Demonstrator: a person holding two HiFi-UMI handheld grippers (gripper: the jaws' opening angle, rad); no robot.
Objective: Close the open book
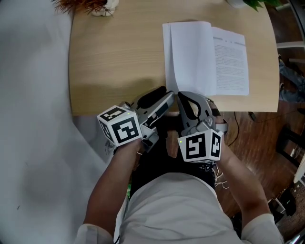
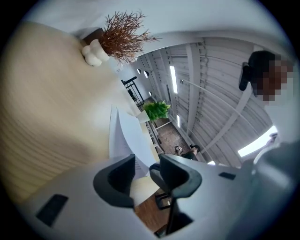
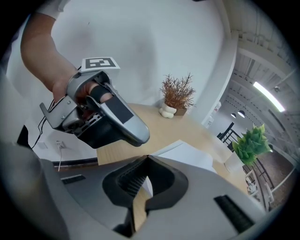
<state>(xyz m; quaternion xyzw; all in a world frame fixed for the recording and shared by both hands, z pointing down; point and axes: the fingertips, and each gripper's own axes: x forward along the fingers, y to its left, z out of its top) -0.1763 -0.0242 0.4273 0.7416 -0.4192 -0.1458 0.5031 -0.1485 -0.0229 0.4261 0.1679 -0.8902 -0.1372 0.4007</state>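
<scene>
The open book [image 1: 205,57] lies at the far right of the wooden table [image 1: 114,62]. Its right page with print lies flat, and a sheaf of white pages stands lifted on its left side. Both grippers hang over the table's near edge, just short of the book. My left gripper [image 1: 164,93] is open, and in the left gripper view only the book's pages [image 2: 126,136] and the floor show through its gap [image 2: 147,180]. Beside it, my right gripper [image 1: 183,95] is shut with its tips together [image 3: 147,157] and nothing in them. The right gripper view shows the book [image 3: 187,152] ahead.
A dried plant in a white vase [image 1: 93,5] stands at the table's far left corner. A green plant [image 1: 255,4] stands beyond the book. The table's near edge [image 1: 119,113] runs under the grippers, with brown floor [image 1: 257,138] to the right.
</scene>
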